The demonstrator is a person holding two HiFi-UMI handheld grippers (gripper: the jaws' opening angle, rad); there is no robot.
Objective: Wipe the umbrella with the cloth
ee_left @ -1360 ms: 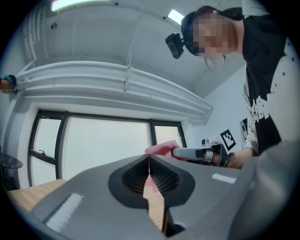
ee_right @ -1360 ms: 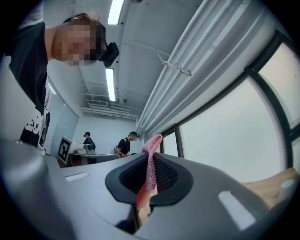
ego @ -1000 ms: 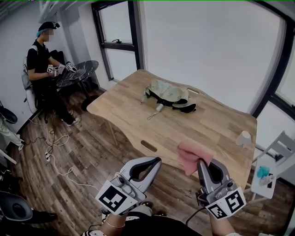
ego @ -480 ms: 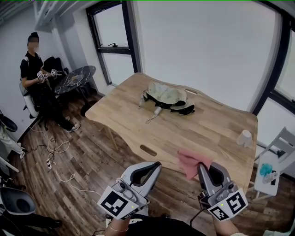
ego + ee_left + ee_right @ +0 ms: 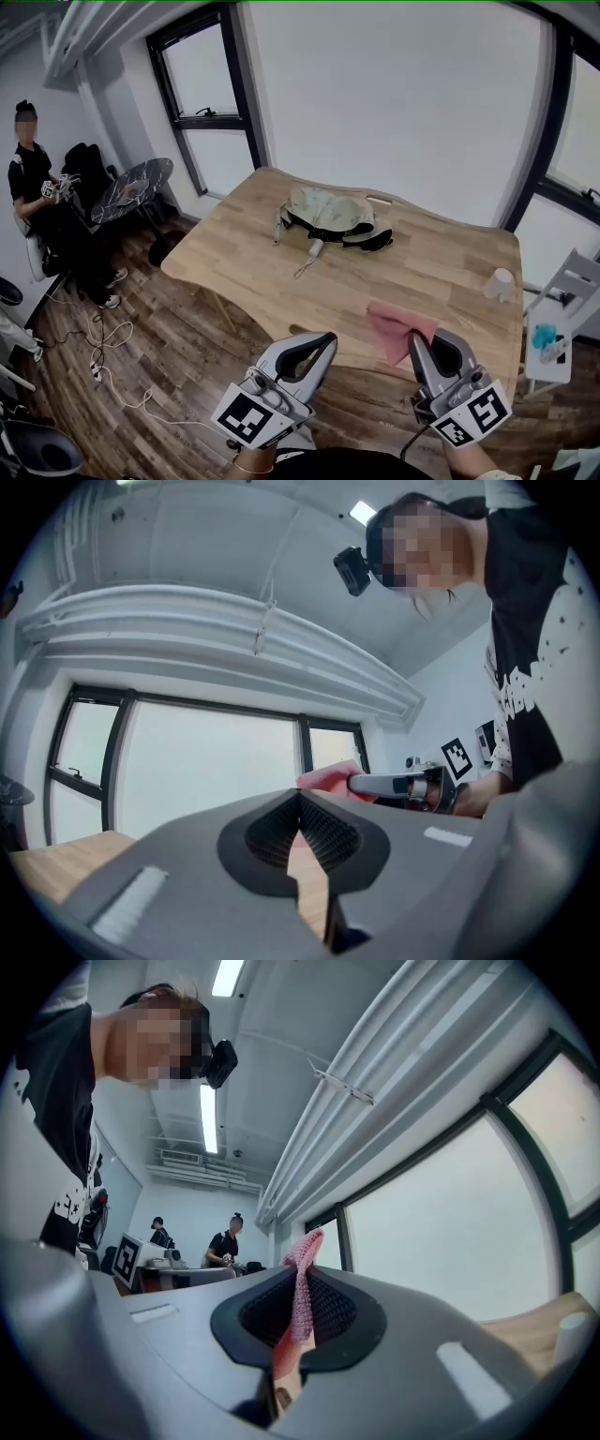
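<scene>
A folded pale-green umbrella [image 5: 336,216] with a black edge lies on the far middle of the wooden table [image 5: 412,272], its handle pointing toward the near left. My right gripper [image 5: 412,339] is shut on a pink cloth [image 5: 396,328], held above the table's near edge; in the right gripper view the cloth [image 5: 301,1283] stands pinched between the jaws. My left gripper [image 5: 325,339] hovers off the table's near side, shut with nothing in it, and in the left gripper view its jaws [image 5: 300,832] meet. Both grippers are well short of the umbrella.
A white paper cup [image 5: 497,282] stands near the table's right edge. A white chair [image 5: 562,309] is off to the right. A person [image 5: 37,216] sits at the far left beside a dark round table [image 5: 136,183]. Cables [image 5: 103,328] lie on the wooden floor.
Both grippers with the pink cloth have shifted slightly toward the table. The view has swung, so the table sits more central and the seated person further left.
</scene>
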